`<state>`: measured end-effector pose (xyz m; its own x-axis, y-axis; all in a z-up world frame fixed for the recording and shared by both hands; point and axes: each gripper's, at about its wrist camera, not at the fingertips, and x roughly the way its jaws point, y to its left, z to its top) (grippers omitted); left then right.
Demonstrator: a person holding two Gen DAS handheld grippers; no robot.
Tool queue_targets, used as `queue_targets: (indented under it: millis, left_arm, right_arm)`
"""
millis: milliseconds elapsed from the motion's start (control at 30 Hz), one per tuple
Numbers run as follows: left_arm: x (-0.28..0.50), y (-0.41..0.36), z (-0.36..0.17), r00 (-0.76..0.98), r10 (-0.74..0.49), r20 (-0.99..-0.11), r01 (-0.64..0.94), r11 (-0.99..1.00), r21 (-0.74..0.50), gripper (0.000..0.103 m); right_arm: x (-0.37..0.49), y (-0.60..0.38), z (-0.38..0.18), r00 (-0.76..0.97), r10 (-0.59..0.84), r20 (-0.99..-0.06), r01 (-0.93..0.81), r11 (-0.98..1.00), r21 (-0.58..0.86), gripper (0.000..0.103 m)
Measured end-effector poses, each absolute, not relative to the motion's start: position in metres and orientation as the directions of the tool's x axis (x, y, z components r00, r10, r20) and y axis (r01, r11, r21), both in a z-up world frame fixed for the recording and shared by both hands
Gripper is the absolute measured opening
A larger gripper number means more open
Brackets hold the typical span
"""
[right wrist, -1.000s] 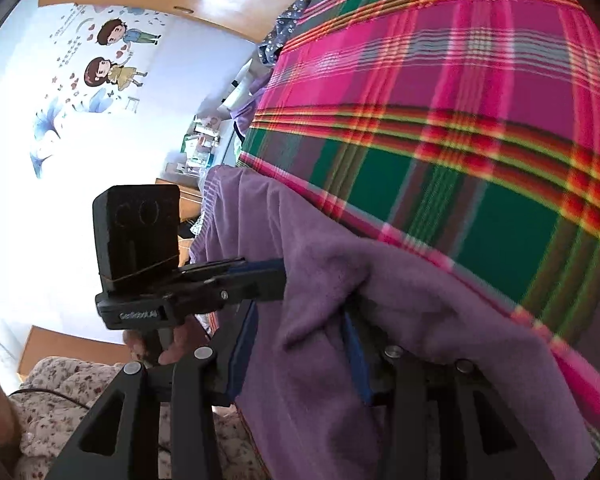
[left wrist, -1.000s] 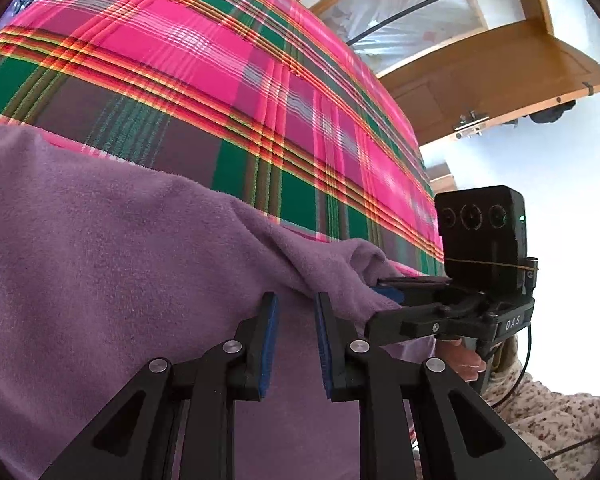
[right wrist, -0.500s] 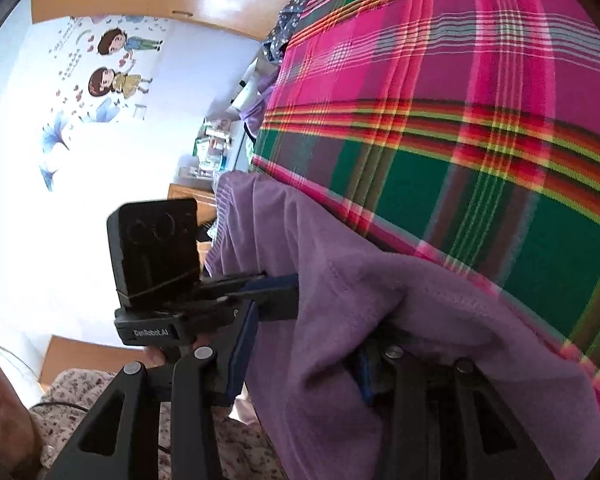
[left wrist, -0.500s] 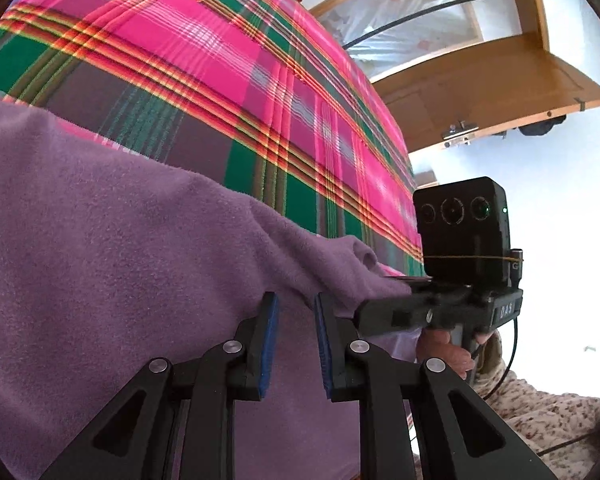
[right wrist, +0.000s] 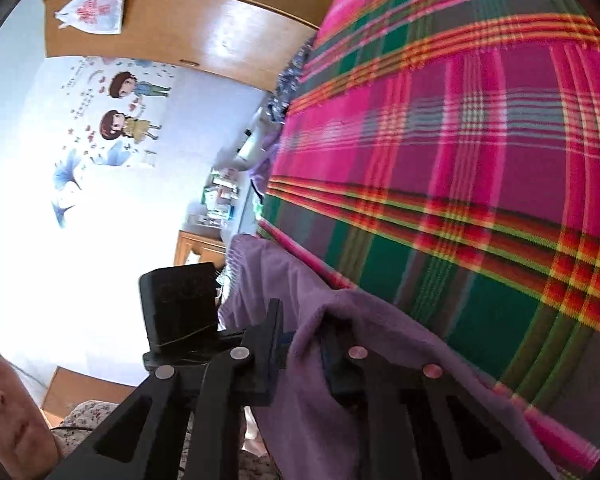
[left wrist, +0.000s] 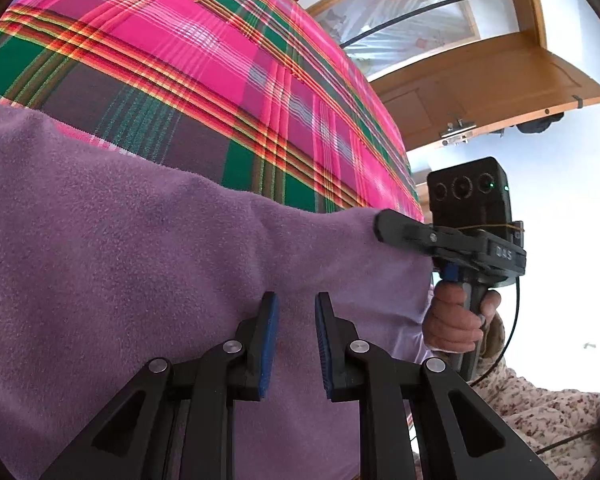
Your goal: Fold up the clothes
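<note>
Between the closing jaws of the right hand-held gripper (right wrist: 300,354), a purple garment (left wrist: 140,272) edge is held; the left hand-held gripper (left wrist: 296,340), slightly parted, is positioned directly over its surface.

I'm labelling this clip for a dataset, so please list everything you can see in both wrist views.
purple fleece: 1, purple, draped on the plaid cloth
plaid cloth: 1, pink, green and orange, spread beneath the fleece
wooden door: 1, brown, background, left view
wooden cabinet: 1, brown, top of right view
cartoon wall stickers: 2 figures, multicoloured, white wall
left gripper: 1, black, fleece in its narrow gap, grip unclear
right gripper: 1, black, jaws closing with fleece between them
hand: 1, on the right gripper's handle
</note>
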<state>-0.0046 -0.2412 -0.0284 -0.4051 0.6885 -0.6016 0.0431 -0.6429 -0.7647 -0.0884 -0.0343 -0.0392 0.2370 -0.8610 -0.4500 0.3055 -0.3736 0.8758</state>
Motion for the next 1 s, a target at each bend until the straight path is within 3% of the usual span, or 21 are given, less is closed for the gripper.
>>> queue_targets:
  millis: [133, 867, 1000]
  left_arm:
    - [-0.006, -0.24, -0.03, -0.406, 0.689, -0.6, 0.042, -0.642, -0.766, 0.019]
    - [0.003, -0.247, -0.033, -0.406, 0.675, -0.616, 0.052, -0.656, -0.753, 0.019]
    - [0.004, -0.245, -0.032, -0.409, 0.663, -0.627, 0.054, -0.668, -0.742, 0.019]
  right_arm:
    - [-0.102, -0.031, -0.038, 0.208, -0.863, -0.459, 0.315, -0.386, 0.867, 0.005]
    - [-0.116, -0.041, -0.046, 0.257, -0.709, -0.657, 0.428, -0.526, 0.735, 0.006]
    - [-0.115, -0.025, -0.035, 0.192, -0.664, -0.723, 0.468, -0.585, 0.662, 0.023]
